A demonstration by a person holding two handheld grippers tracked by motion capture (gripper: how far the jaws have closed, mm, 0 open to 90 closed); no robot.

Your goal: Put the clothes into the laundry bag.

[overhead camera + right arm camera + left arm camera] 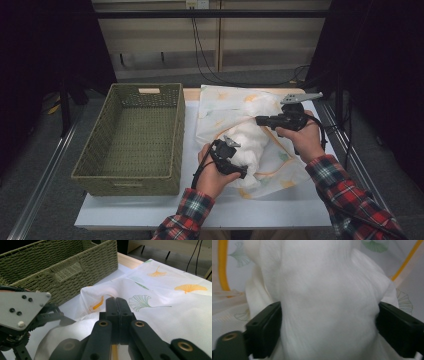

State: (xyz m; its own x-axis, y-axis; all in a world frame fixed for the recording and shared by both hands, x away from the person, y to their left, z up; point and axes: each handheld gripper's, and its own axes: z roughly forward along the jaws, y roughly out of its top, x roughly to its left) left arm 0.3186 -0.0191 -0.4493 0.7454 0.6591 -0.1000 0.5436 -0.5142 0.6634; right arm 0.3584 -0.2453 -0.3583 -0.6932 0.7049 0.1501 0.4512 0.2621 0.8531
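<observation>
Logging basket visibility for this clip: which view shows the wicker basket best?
The high view: the whole basket shows, with its open inside, left of the printed cloth. The right gripper view catches one corner and a handle slot. The left gripper view has white fabric between the jaws.

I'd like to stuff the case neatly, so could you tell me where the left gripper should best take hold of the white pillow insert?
Probably across the bunched end of the white pillow insert that sticks out of the printed pillowcase, coming from the person's side. That end is narrowed enough to fit between the left gripper's wide jaws, which already flank it.
</observation>
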